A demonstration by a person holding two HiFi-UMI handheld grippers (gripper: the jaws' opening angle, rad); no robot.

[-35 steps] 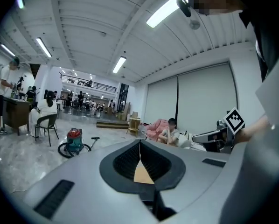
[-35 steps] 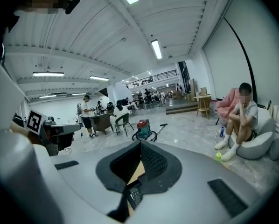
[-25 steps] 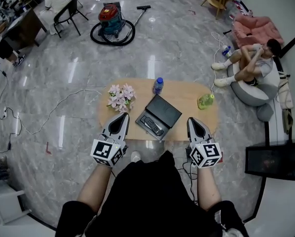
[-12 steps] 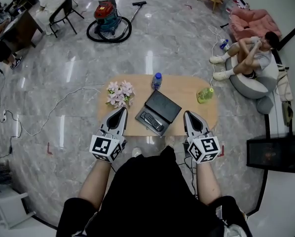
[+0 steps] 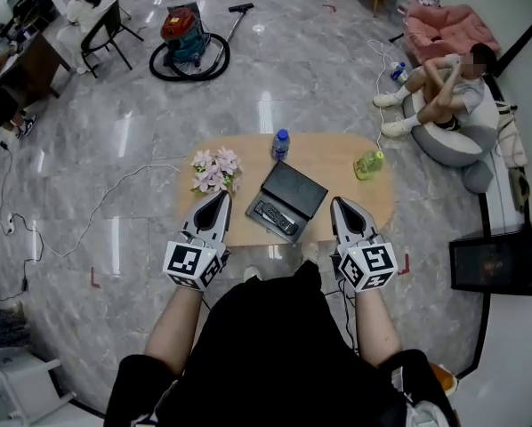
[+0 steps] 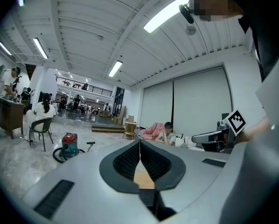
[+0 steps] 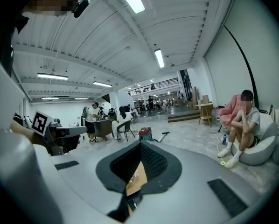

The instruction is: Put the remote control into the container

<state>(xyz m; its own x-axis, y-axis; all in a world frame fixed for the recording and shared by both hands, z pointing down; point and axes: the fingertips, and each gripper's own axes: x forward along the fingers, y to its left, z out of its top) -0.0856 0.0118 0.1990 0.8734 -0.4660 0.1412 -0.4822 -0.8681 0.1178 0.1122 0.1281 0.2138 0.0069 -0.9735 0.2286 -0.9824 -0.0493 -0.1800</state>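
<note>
A dark remote control [image 5: 275,218] with rows of buttons lies in the near half of an open black container [image 5: 294,190] in the middle of the wooden table [image 5: 337,169]. My left gripper [image 5: 222,197] hangs over the table's front left edge, left of the container, its jaws closed with nothing in them. My right gripper [image 5: 337,205] is at the front right, right of the container, also shut and empty. In the left gripper view my left gripper [image 6: 140,142] meets in a closed seam, and in the right gripper view so does my right gripper [image 7: 140,144].
Pink flowers [image 5: 215,171] stand at the table's left, a blue-capped bottle [image 5: 281,143] at the back and a green bottle [image 5: 367,163] at the right. A vacuum cleaner [image 5: 179,34] and cables lie on the floor. A person [image 5: 444,83] sits on a beanbag.
The head view has shifted slightly, so the table sits a little higher in the picture. Both grippers stay shut at the front edge. Nothing on the table has moved.
</note>
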